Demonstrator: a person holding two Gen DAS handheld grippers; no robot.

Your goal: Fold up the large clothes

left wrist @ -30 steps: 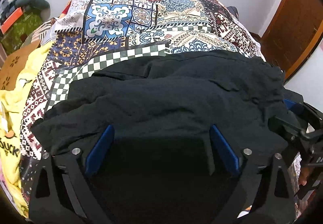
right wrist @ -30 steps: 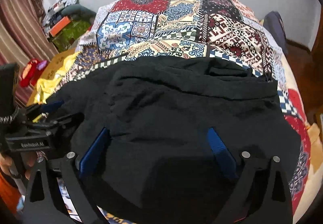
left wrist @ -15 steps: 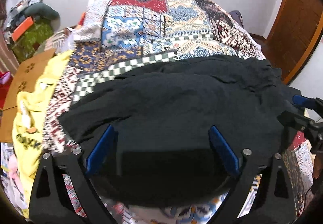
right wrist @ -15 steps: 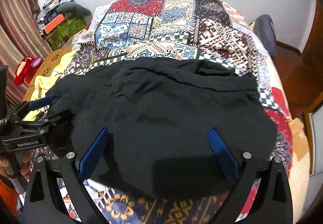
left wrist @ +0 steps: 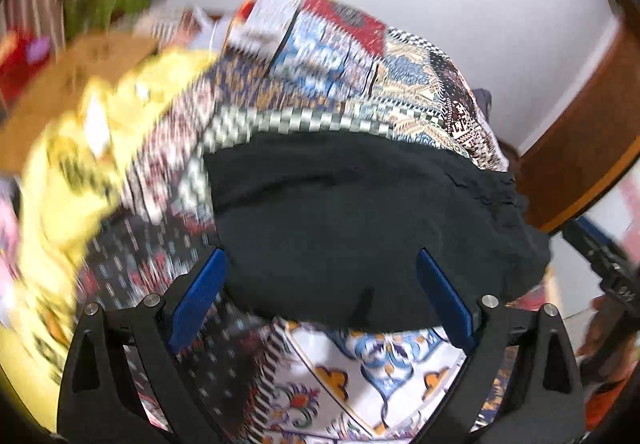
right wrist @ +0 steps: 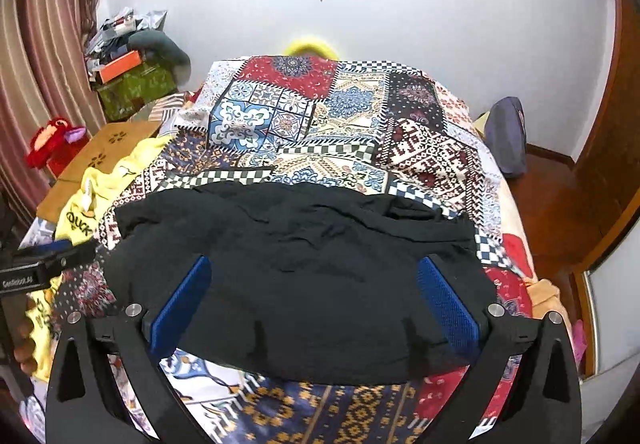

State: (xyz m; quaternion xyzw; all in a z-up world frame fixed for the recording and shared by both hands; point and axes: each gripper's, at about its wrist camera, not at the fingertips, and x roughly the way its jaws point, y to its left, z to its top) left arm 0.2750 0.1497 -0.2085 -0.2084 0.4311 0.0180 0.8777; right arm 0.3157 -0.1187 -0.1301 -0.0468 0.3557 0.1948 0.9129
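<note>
A black garment [right wrist: 304, 272] lies folded in a wide slab on the patchwork bedspread [right wrist: 344, 115], near the bed's front edge. It also shows in the blurred left wrist view [left wrist: 360, 228]. My left gripper [left wrist: 320, 300] is open and empty, raised above the garment's left front part. My right gripper [right wrist: 316, 304] is open and empty, raised above the garment's front edge. The left gripper's fingers [right wrist: 48, 264] show at the left edge of the right wrist view, clear of the cloth.
A yellow printed shirt [right wrist: 92, 203] lies on the bed's left side, beside a brown board [right wrist: 92, 159]. Boxes [right wrist: 128, 79] and a red toy [right wrist: 52, 139] stand at the far left. A wooden door [right wrist: 612, 147] is at the right. A dark bag [right wrist: 506, 135] leans by the bed.
Both grippers have pulled back and up from the black garment, which now lies free on the bed. The left wrist view has swung left and is blurred.
</note>
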